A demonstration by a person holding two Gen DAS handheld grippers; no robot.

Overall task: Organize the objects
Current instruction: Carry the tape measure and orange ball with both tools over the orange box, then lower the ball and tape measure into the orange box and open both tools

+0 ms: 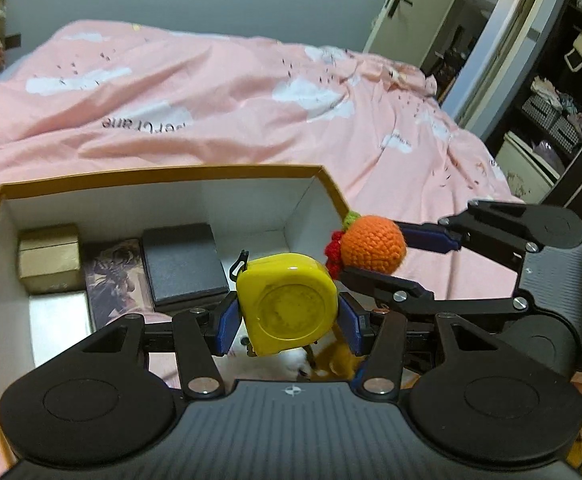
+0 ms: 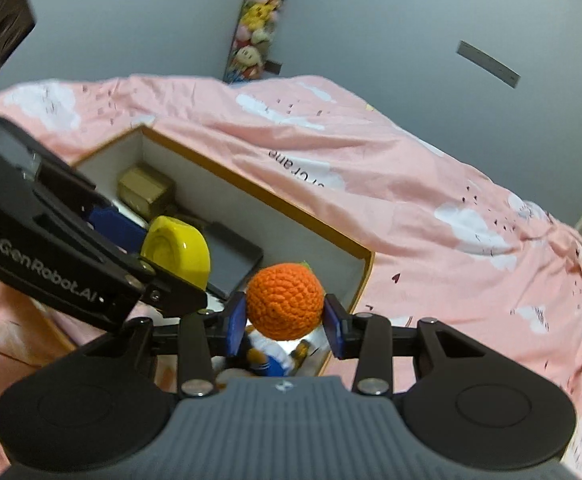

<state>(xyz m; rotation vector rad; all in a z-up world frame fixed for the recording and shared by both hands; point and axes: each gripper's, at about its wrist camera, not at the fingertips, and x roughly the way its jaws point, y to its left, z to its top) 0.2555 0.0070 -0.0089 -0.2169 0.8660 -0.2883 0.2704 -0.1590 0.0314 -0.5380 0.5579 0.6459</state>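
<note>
White lettering reading "GenRobot.AI" runs along the black arm of the left gripper [image 2: 159,276], at the left edge of the right wrist view. The pink duvet [image 1: 219,92] carries dark printed lettering on a white cloud patch; it appears upside down in both views, left of centre in the left wrist view and above centre in the right wrist view, and only its end, roughly "...Crane", can be made out, the first letters lost in a fold. The yellow tape measure [image 1: 287,304] has a round label on its face, too blurred to read.
</note>
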